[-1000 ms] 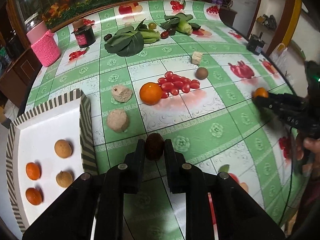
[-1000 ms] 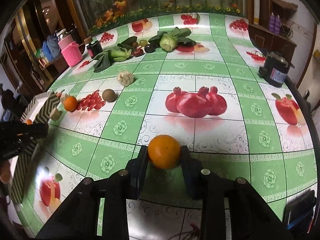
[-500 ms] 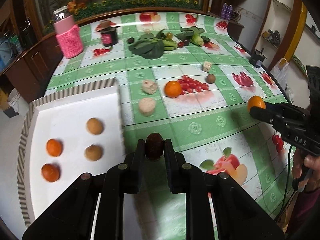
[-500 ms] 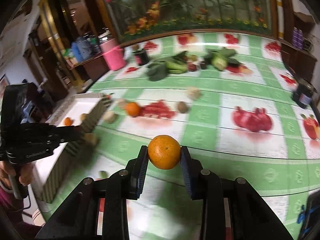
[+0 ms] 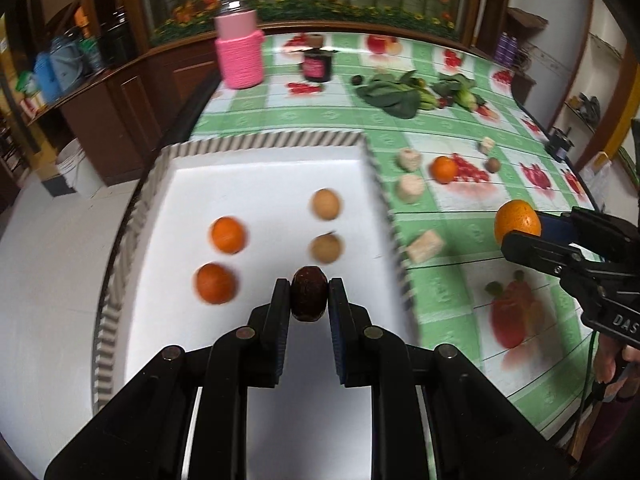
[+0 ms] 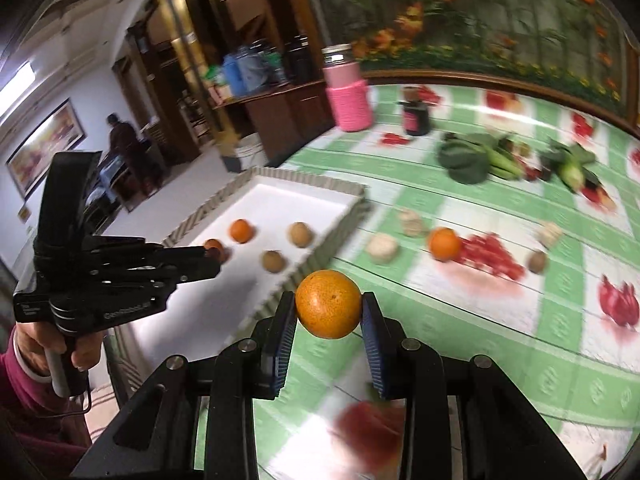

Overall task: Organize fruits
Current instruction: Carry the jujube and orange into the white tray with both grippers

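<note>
Two grippers each carry a fruit: the left gripper (image 5: 309, 295) is clamped on a dark brown fruit (image 5: 308, 293), pads pressing its sides, and the right gripper (image 6: 329, 309) is clamped on an orange (image 6: 328, 304). From the left wrist view, the dark fruit hangs over the near part of a white tray (image 5: 256, 176) with a striped rim; just beyond it lie two tan round fruits (image 5: 326, 248), and to their left two small oranges (image 5: 216, 283), all resting apart on the tray floor. The right gripper's orange is held above the green fruit-print tablecloth (image 6: 460, 320), near the tray's right rim and not over it. Right of the tray, on the cloth, sit pale lumpy pieces (image 5: 410, 189), another orange (image 5: 443, 169) and a small brown fruit (image 5: 493, 165). Farther back lie leafy greens (image 5: 390, 94), a dark jar (image 5: 317, 65) and a pink-sleeved container (image 5: 239, 46). A hand (image 6: 44, 340) in a maroon sleeve holds the left gripper's handle.
</note>
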